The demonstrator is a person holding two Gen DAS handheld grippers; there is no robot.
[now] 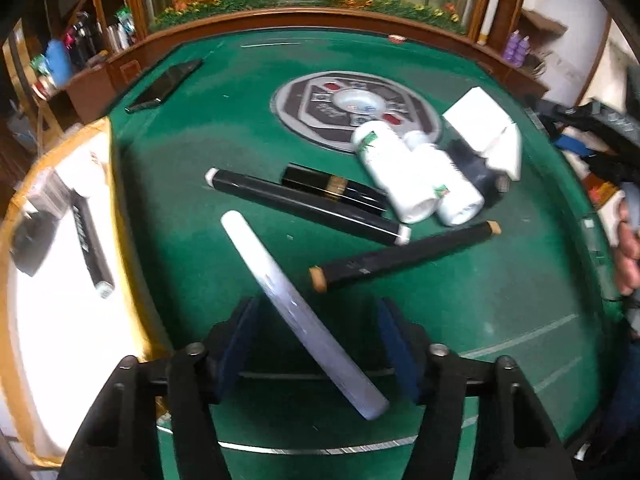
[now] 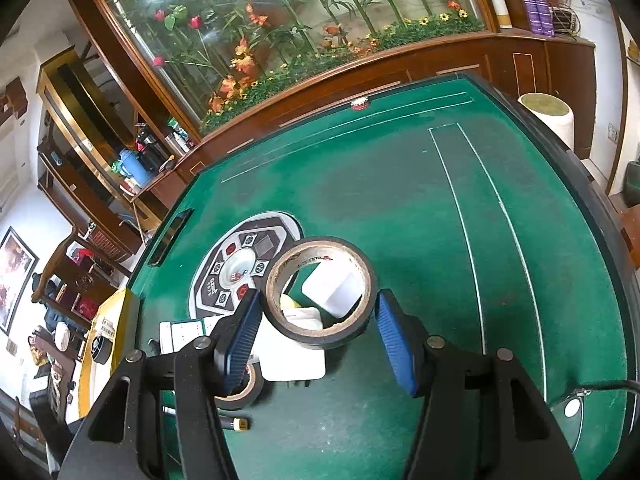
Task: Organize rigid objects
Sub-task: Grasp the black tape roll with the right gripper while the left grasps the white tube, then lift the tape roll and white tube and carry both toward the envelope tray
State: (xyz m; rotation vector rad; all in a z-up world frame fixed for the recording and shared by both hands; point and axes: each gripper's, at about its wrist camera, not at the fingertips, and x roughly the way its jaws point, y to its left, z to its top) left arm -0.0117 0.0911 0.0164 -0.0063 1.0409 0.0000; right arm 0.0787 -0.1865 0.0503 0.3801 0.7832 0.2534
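In the left wrist view my left gripper [image 1: 320, 344] is open, its blue pads on either side of a long white bar [image 1: 296, 308] that lies slanted on the green table [image 1: 180, 184]; the pads do not touch it. Beyond lie two black sticks [image 1: 308, 206] [image 1: 404, 256], a black case [image 1: 336, 192], two white bottles [image 1: 396, 172] [image 1: 448, 184] and a white box [image 1: 480, 124]. In the right wrist view my right gripper [image 2: 318, 332] grips a black tape roll [image 2: 320, 292] between its pads, above the table [image 2: 400, 208].
A yellow-rimmed white tray [image 1: 52, 320] at the table's left holds a black marker [image 1: 92, 248] and a dark box. A dark phone [image 1: 164, 84] lies far left. A grey control panel [image 1: 352, 108] sits mid-table. A second tape roll [image 2: 244, 392] lies under my right gripper. A wooden cabinet stands behind.
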